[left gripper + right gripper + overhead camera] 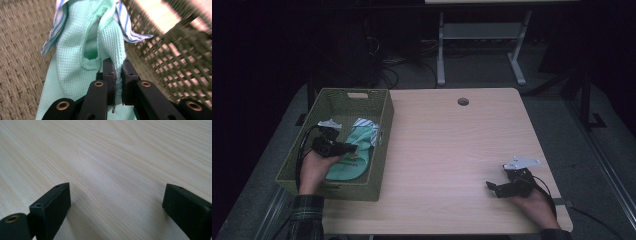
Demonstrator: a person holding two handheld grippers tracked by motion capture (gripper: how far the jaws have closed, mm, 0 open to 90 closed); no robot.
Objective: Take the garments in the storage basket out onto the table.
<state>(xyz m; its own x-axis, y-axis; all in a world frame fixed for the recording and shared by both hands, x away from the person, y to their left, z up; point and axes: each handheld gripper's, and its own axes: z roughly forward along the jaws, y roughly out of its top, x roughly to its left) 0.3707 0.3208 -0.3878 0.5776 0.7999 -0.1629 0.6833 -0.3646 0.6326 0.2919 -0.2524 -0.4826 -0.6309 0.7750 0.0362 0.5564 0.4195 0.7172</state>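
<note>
A mint-green waffle cloth [354, 155] lies inside a woven olive basket [382, 165] at the table's left. A white cloth with blue stripes [364, 123] lies at its far end. My left gripper [352, 147] is in the basket, shut on a fold of the green cloth [110, 37]; the fold is pinched between the pads [109, 72], and the striped cloth [56, 30] drapes over its top. My right gripper [488, 186] rests on the table near the front right, with its jaws wide apart over bare wood [112, 170] and nothing between them.
The basket's mesh wall [175, 65] stands close on the right in the left gripper view. The light wooden table [452, 145] has a round cable hole [463, 101] near its far edge. A white desk frame [482, 35] stands on the floor beyond.
</note>
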